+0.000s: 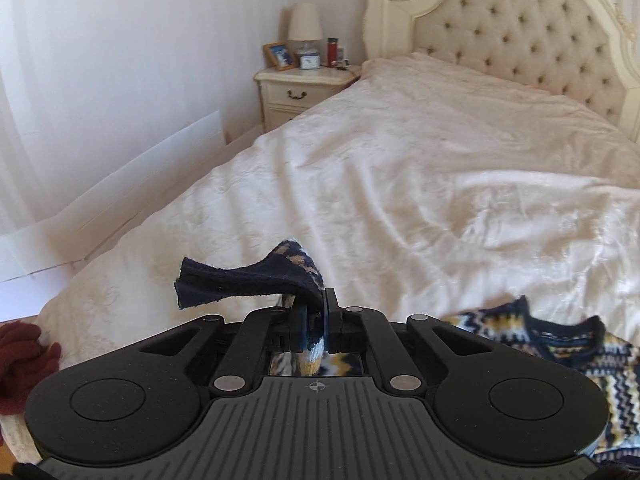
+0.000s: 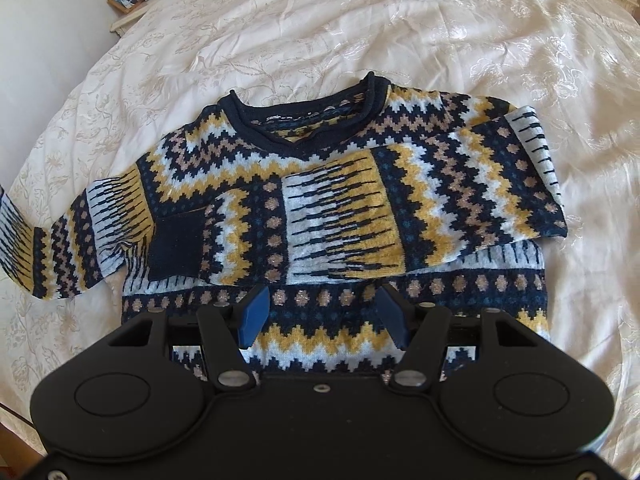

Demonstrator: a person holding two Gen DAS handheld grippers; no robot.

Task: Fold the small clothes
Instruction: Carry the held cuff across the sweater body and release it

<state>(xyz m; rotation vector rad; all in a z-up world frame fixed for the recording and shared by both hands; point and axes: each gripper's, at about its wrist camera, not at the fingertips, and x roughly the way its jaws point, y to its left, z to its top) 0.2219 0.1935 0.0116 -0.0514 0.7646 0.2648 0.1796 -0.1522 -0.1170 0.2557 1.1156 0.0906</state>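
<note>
A small knitted sweater (image 2: 336, 184) in navy, yellow, white and tan zigzags lies flat on the bed, neck away from me. One sleeve (image 2: 360, 216) is folded across its chest, its navy cuff (image 2: 176, 248) at the left. The other sleeve (image 2: 60, 240) stretches off to the left edge. My right gripper (image 2: 322, 312) hovers open over the sweater's lower body, nothing between its blue fingers. In the left wrist view, my left gripper (image 1: 316, 316) is shut on the sleeve's navy cuff (image 1: 240, 284), lifted above the bed. The sweater's neck (image 1: 560, 332) shows at the right.
The cream quilted bedspread (image 1: 400, 168) stretches toward a tufted headboard (image 1: 520, 32). A nightstand (image 1: 300, 88) with a lamp, a photo frame and a red bottle stands at the far left. A dark red knitted garment (image 1: 20, 360) lies at the bed's near left edge.
</note>
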